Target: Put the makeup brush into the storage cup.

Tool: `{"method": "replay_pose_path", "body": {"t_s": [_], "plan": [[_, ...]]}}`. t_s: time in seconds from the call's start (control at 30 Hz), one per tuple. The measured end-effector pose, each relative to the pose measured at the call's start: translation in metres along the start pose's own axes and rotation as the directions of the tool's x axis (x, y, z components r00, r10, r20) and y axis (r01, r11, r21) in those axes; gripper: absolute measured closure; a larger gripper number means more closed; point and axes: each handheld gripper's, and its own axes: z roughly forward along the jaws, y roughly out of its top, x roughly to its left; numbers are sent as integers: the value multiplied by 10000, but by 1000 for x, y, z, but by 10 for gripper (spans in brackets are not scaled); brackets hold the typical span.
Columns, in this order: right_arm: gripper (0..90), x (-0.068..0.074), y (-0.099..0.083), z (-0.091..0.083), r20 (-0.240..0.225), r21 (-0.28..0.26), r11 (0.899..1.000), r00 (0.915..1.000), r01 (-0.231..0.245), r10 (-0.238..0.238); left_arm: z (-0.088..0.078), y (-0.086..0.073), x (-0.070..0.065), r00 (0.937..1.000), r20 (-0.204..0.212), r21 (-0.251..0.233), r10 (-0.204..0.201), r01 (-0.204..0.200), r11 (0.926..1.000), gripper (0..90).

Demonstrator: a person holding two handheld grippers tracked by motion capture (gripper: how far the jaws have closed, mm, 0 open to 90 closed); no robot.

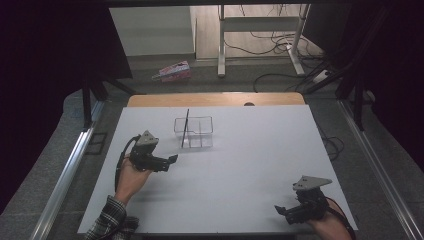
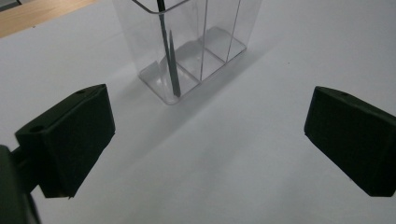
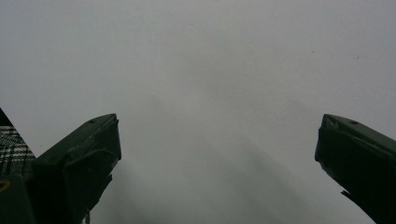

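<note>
left tool (image 1: 172,159) spread wide, facing the clear organizer (image 1: 194,132) mid-tabletop (image 1: 250,165)

the thin dark rod (image 2: 169,56) leaning in its end compartment looks light, stiff and slick, best pinched near its top; the clear box seems light and tippy. right tool (image 1: 280,210) rests open near the front edge, holding nothing

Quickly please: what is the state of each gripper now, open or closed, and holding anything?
Left gripper: open, holding nothing, facing the clear organizer.
Right gripper: open, holding nothing, over the white table.
</note>
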Motion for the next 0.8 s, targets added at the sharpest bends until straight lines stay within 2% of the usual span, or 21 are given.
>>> {"method": "replay_pose_path", "body": {"t_s": [0.5, 0.8], "plan": [[3, 0, 0, 0, -20, -2, 10000, 10000, -33, 33, -9, -10, -9, 9998, 196, -121, -98, 101, 9999, 20], [3, 0, 0, -1, -76, -79, 9998, 9998, -170, 169, -21, -17, -10, 9974, 397, -458, -594, 612, 9971, 15]]}}
